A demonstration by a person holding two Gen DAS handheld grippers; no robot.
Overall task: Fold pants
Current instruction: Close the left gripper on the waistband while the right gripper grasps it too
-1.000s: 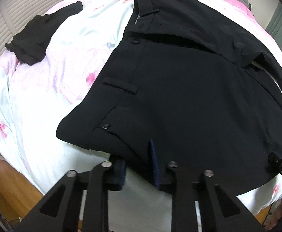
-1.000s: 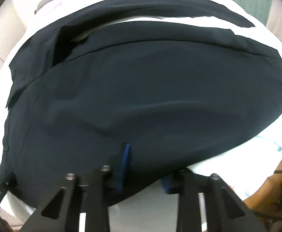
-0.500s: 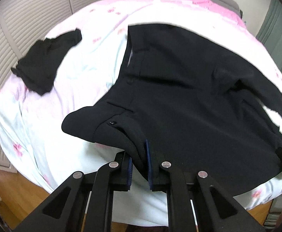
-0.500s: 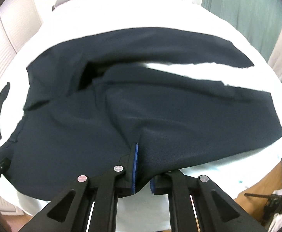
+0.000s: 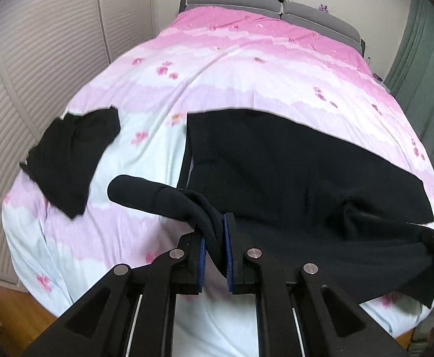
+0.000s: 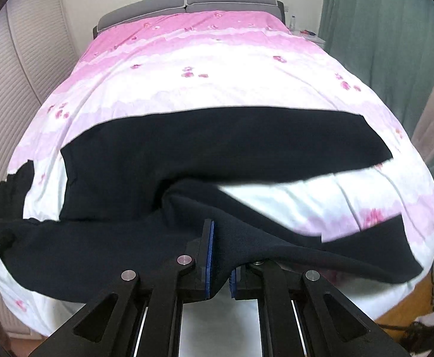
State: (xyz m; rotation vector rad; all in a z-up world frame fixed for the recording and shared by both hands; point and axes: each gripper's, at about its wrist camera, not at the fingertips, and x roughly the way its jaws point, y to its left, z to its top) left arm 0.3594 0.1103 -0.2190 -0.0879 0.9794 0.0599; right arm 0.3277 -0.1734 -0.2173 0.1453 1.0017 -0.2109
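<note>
Black pants lie across the near part of a bed, also in the right wrist view. My left gripper is shut on the near waistband edge, which is lifted off the bed and bunched between the blue pads. My right gripper is shut on the near leg's edge and holds it raised; that leg drapes to the right. The far leg lies flat on the bed. The other gripper's tip shows at each view's side edge.
The bed has a pink and white floral cover and a grey headboard. Another black garment lies at the bed's left. Ribbed wardrobe doors stand left, green curtains right. Wooden floor shows below the bed's near edge.
Both grippers closed on the pants' near edge, then lifted and pulled back. The near side of the pants rose off the bed, and much more of the bed is in view.
</note>
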